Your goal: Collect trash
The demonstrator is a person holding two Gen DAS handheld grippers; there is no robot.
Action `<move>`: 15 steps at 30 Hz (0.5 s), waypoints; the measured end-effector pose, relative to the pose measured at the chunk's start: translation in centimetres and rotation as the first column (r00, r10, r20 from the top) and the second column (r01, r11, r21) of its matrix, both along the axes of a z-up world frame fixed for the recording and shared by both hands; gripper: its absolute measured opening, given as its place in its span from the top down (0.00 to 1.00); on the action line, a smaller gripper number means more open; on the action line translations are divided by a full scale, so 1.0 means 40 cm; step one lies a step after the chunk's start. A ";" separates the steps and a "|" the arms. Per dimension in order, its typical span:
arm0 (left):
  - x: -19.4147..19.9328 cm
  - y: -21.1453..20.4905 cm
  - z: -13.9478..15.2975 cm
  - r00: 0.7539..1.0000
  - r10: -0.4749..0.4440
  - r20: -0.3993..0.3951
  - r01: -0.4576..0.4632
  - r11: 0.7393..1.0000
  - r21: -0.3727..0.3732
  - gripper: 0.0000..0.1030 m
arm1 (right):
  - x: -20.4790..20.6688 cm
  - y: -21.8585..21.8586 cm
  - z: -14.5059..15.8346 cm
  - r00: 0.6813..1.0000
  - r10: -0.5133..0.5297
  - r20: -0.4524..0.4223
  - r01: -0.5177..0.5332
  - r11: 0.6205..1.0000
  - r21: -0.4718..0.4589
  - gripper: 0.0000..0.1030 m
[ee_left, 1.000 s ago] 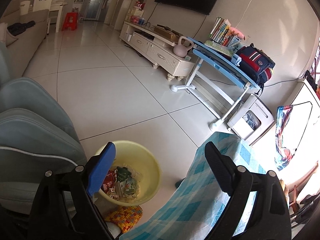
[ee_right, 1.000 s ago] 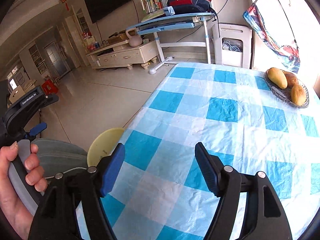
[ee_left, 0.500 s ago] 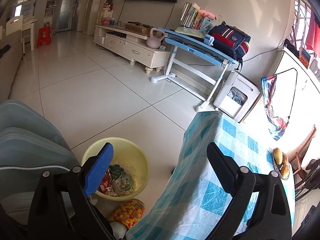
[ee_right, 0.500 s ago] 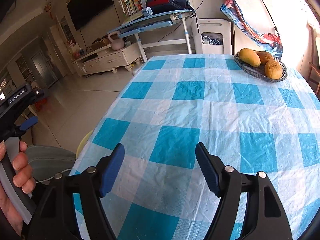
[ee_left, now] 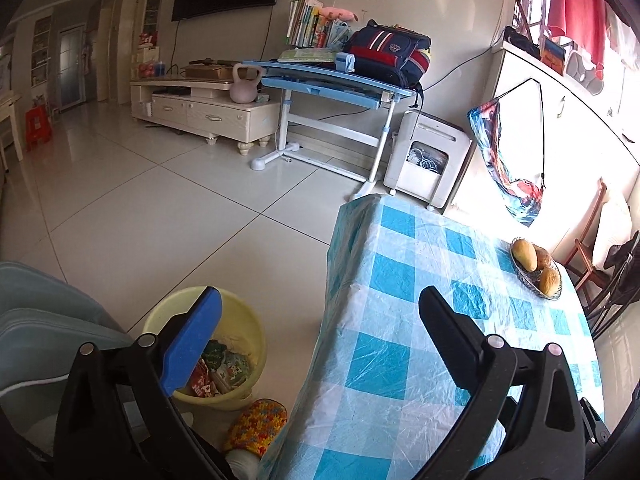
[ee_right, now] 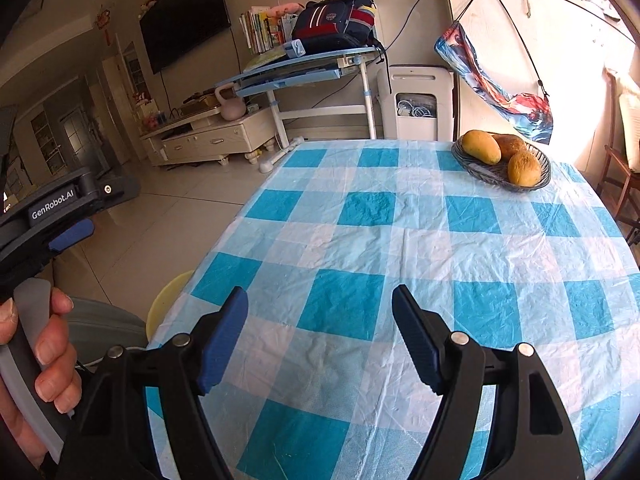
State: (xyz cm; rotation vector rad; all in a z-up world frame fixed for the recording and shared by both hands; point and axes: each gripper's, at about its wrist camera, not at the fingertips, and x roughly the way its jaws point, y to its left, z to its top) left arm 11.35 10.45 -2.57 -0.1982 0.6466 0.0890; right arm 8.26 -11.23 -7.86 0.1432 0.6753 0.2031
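1. My left gripper [ee_left: 320, 320] is opening its jaws wide, with nothing between them, above the edge of the table [ee_left: 432, 280].
2. My right gripper [ee_right: 320, 320] is hovering over the table, jaws apart and empty.
3. The trash [ee_left: 222, 368], maybe wrappers, is lying inside the yellow basin [ee_left: 244, 316], on the floor beside the table.

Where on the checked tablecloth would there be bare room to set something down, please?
Nearly all the tablecloth is bare, from the near edge by the right gripper up to the fruit basket at the far right corner. Only that corner is taken. The yellow basin beside the table already holds wrappers.
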 end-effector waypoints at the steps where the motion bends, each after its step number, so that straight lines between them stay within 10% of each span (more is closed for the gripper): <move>1: -0.002 -0.010 0.004 1.000 -0.012 0.002 0.012 1.000 0.008 0.07 | -0.008 -0.005 0.011 1.000 -0.008 0.016 0.008 1.000 -0.004 0.30; 15: -0.101 -0.118 0.048 0.983 -0.170 0.074 0.157 0.975 0.158 0.07 | -0.154 -0.070 0.095 0.985 -0.094 0.143 0.106 0.991 -0.079 0.24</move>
